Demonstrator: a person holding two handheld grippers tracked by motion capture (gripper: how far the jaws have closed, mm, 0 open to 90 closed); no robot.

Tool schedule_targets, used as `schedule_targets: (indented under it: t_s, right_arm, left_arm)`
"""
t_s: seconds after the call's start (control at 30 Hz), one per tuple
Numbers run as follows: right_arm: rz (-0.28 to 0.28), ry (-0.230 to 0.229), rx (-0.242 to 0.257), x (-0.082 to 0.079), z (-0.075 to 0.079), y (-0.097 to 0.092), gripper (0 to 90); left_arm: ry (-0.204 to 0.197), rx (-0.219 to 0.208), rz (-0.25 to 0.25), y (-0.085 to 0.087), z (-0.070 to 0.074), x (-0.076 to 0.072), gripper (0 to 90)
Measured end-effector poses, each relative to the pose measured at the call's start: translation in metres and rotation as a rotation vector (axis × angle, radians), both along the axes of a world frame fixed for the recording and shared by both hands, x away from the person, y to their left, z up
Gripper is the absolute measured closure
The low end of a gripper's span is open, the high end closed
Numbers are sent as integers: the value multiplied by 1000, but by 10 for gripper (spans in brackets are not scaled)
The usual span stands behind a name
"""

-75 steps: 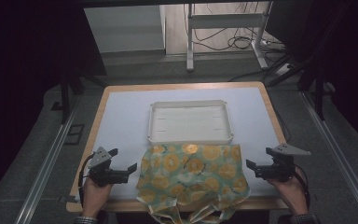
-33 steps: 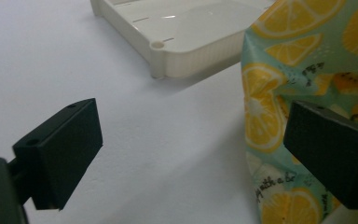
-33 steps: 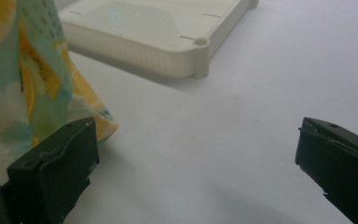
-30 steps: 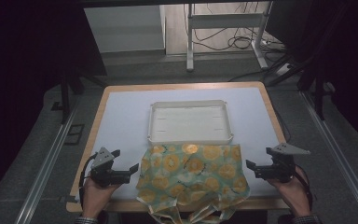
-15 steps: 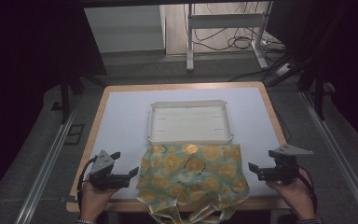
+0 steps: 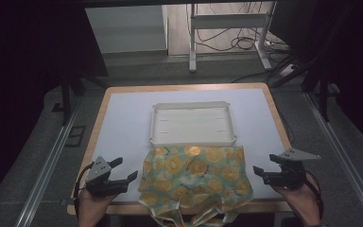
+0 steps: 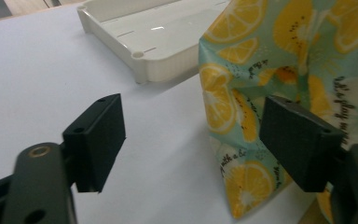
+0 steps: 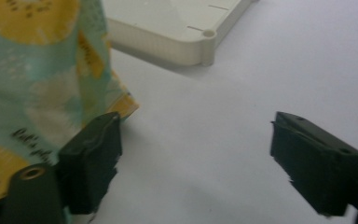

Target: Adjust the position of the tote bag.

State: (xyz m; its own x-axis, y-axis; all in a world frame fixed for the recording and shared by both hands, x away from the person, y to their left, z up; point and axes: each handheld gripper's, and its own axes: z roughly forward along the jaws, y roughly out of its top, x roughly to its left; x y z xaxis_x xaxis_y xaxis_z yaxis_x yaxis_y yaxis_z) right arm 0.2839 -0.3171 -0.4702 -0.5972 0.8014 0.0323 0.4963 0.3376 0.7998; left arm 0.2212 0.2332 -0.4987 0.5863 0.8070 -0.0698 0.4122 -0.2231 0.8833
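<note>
The left gripper (image 6: 131, 176) has its jaws apart with only bare tabletop between them; they have just been closing a little, yet nothing is pinched. In the left gripper view (image 7: 191, 144) one jaw stands in front of the lemon-print cloth (image 7: 279, 84), whose side edge runs just beside it. The right gripper (image 6: 256, 170) is likewise released, its jaws having just narrowed with nothing between them; in the right gripper view (image 8: 196, 163) the cloth (image 8: 32, 79) ends at the nearer jaw, though I cannot tell if they touch.

The cloth (image 6: 196, 177), teal with orange and yellow citrus slices, lies between the two grippers at the near edge of the table, its lower hem hanging over the edge. Its far edge meets the near wall of a shallow white tray (image 6: 192, 140), which sits in the middle of the table.

The table (image 6: 123, 127) has a pale, smooth top framed by a light wooden rim. Around it the room is dark: grey floor on both sides, metal rails running along the floor, a white metal stand (image 6: 227, 28) behind with loose cables (image 6: 246, 42) on the floor beyond it
</note>
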Motion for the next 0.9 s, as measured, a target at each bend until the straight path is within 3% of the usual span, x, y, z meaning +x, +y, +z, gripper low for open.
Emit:
schedule_targets:
  t_s: [0.23,0.73,0.9]
  right_arm:
    - [26,-2,26,-9,7,-2,250]
    - [80,-4,10,-25,12,5,319]
    - [121,-15,-6,-33,15,10,399]
  left_arm:
    - [10,-14,-25,1,0,-5,320]
    - [19,-36,-69,-1,0,-19,422]
    - [29,-52,-89,-1,-1,-26,443]
